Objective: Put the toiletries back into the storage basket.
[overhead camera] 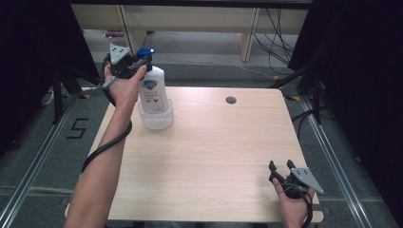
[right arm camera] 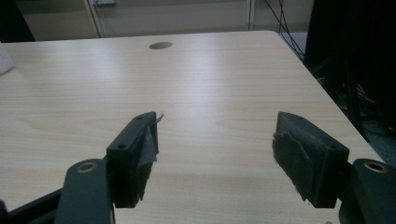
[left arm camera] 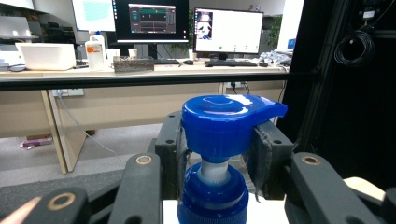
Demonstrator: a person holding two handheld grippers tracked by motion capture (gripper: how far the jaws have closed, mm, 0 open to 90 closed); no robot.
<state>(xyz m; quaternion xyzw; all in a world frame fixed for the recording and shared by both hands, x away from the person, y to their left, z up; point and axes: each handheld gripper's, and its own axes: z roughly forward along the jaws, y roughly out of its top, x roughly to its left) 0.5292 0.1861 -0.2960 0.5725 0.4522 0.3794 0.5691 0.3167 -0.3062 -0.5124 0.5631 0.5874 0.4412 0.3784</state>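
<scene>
A light wooden table (overhead camera: 204,156) fills the middle of the high view, with a round cable hole (overhead camera: 231,99) near its far edge. Upper left in the left gripper view, monitors (left arm camera: 227,31) and a white bin (left arm camera: 45,56) sit on a long desk (left arm camera: 140,72).

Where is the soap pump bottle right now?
In the high view, the soap pump bottle stands in a clear bowl at the table's far left, left gripper around its pump neck.

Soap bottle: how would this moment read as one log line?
left gripper shut on soap bottle pump | bottle in clear bowl | right gripper open
</scene>
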